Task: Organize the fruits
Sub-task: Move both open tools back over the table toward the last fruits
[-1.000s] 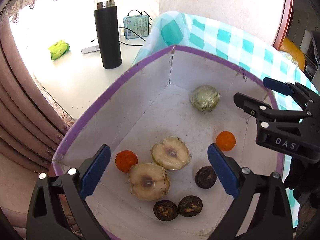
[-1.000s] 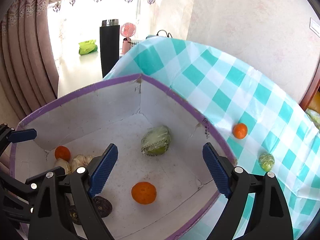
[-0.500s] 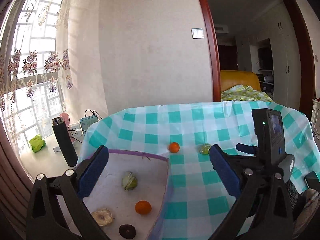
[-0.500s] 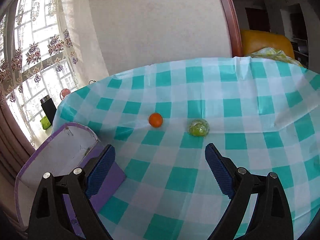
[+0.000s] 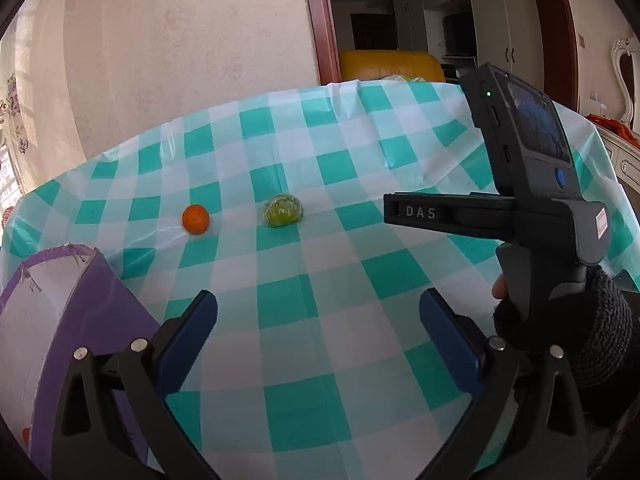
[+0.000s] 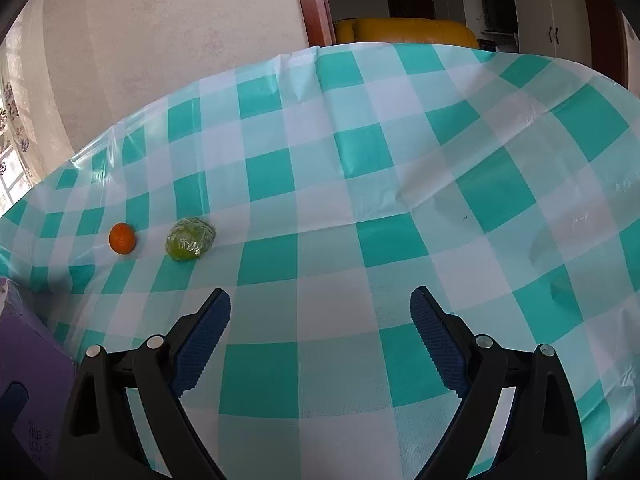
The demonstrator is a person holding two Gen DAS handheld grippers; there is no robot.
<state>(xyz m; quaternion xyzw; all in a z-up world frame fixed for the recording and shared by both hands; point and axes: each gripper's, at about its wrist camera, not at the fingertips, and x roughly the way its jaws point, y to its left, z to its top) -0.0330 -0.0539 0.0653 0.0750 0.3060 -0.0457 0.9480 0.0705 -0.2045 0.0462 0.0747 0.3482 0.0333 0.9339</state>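
Fruit out on the checked cloth (image 5: 304, 304): orange (image 5: 195, 219) and plastic-wrapped green fruit (image 5: 283, 210), side by side near the far-left part of the table, a small gap between them, orange to the left. Same pair in the right view, orange (image 6: 122, 237) left of wrapped fruit (image 6: 190, 238), both well ahead and left of the fingers.

Left gripper (image 5: 318, 338) hovering over cloth, blue pads (image 5: 184, 338) wide apart, nothing between them but teal and white squares. Right gripper (image 6: 320, 342) likewise spread wide, pads (image 6: 436, 346) clear of everything, holding nothing.

Purple box (image 5: 86, 312) at lower left of the left view, white inside, purple rim and outer wall, sitting beside the left finger. Tiny speck of orange at the very bottom-left corner inside it, too cropped to say more. Corner of the same box (image 6: 28, 364) at the left edge of the right view, close by the left finger.

Right gripper's body seen side-on from the left camera (image 5: 496, 216), "DAS" on its bar, camera unit upright on top with a green light, gloved hand (image 5: 576, 332) wrapped round the handle.

Beyond the table: pale wall, dark red door frame (image 5: 320, 20), yellow sofa (image 5: 390, 65) through the doorway.
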